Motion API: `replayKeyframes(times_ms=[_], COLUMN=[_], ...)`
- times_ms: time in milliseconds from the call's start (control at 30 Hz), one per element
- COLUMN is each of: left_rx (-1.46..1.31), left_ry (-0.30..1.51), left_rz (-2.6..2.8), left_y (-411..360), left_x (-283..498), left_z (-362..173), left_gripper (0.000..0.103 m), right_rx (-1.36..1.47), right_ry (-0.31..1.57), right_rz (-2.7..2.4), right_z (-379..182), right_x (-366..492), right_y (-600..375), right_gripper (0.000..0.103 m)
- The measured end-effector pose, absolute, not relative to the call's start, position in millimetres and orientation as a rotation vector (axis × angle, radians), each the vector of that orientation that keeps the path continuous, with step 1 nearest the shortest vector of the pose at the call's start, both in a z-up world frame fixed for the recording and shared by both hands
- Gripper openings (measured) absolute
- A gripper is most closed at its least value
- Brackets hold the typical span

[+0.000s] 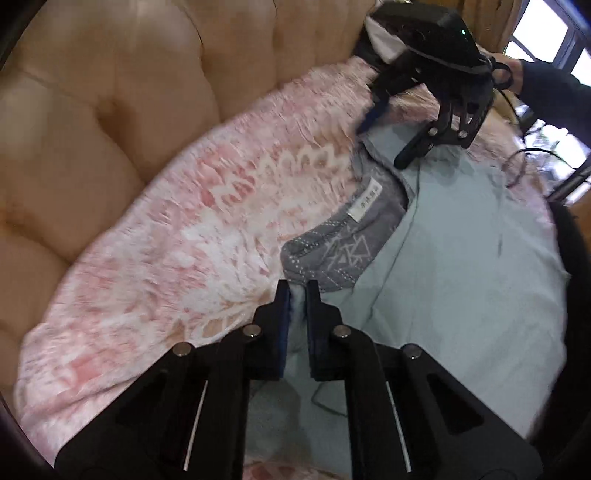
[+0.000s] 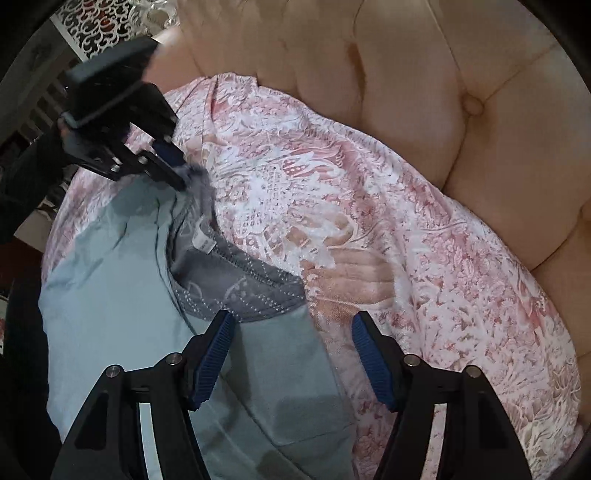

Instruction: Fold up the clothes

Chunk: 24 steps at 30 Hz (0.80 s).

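Two grippers work on a pale blue shirt (image 1: 461,258) spread over a pink floral blanket (image 1: 177,236) filling the frame's centre. The left gripper (image 1: 297,295) is clenched on the shirt's shoulder edge at lower centre; the right gripper (image 2: 291,332) hangs released above the grey collar (image 2: 236,291).

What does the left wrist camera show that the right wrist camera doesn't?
Only the left wrist view shows the window, the person's sleeve and the left gripper shut on the pale blue garment. Only the right wrist view shows the patterned screen and the right gripper open. Both show the garment, its grey neckline and the pink blanket.
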<state>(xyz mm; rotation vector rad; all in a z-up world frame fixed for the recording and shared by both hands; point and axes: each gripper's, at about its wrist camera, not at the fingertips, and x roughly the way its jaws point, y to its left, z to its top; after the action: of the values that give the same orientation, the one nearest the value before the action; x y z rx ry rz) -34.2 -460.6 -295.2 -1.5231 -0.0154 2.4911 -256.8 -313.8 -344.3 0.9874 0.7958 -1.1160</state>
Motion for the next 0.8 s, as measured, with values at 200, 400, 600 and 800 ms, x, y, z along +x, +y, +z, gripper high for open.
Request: replayKeyframes(times_ms=[200,400,600,800], left_rx=[-1.613,-1.728,-1.792,-1.803], left_ry=[0.235,0.140,0.115,0.123], left_rz=[2.733,2.848,2.942,3.027], left_y=[-426,-421,-413,-409], left_x=[-31,-47,-52,-49], left_z=[-291,-323,-328,-328], left_gripper=[0.010,0.010,0.010,0.021], right_rx=[0.871,0.777,0.781,0.801], right_ry=[0.865,0.955,0.985,0.921], right_rz=[-1.356,-1.595,-1.650,-1.666], right_z=[-325,-325,-341,-342], right_x=[-239,-214,-214,-217], right_y=[-293,-275,-280,-281], right_gripper=[0.008,0.008,0.007,0.009])
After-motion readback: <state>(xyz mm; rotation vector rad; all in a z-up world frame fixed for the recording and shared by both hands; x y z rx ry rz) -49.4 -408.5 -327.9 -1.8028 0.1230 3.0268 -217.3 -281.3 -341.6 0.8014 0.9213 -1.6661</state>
